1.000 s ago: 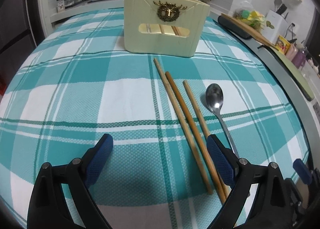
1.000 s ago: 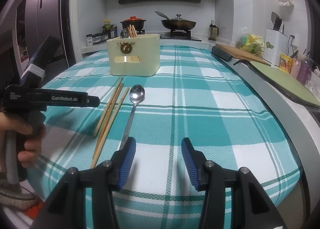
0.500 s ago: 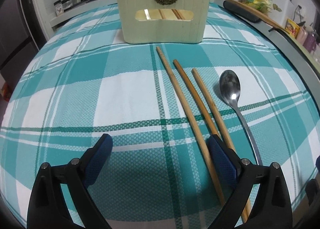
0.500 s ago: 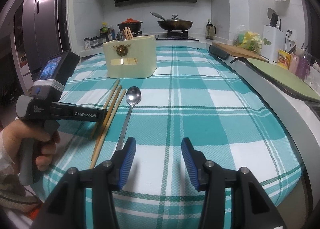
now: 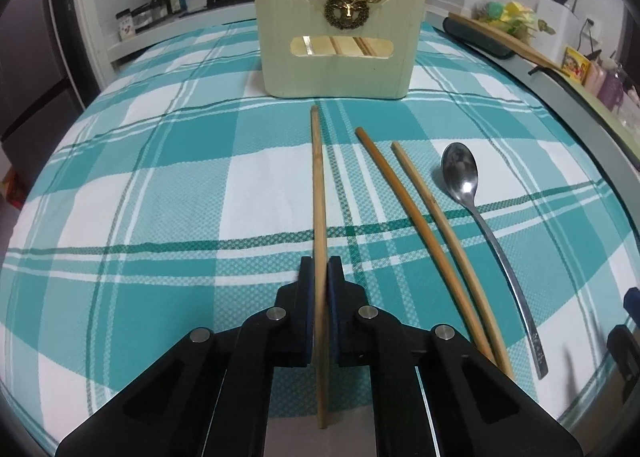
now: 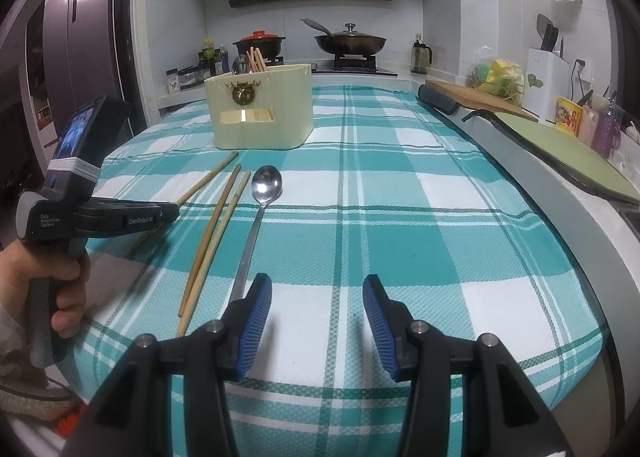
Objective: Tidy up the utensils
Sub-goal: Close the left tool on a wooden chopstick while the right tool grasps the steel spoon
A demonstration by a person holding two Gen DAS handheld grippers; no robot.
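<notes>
From the left wrist, the left gripper (image 5: 319,277), wide open half a second ago, has now clenched on the leftmost chopstick (image 5: 318,185), so the pick-up has begun. The stick is slim, pale wood, pointing at the cream holder (image 5: 340,53) beyond; two more chopsticks (image 5: 424,225) and a spoon (image 5: 464,181) lie to its right.

From the right wrist, the right gripper (image 6: 318,317) hangs released, empty, near the spoon's handle.

Left gripper (image 5: 320,277) and right gripper (image 6: 318,309): black linkage arms, silver rivets, ribbed blue pads (image 6: 256,321); bare-skinned hand (image 6: 44,277).
</notes>
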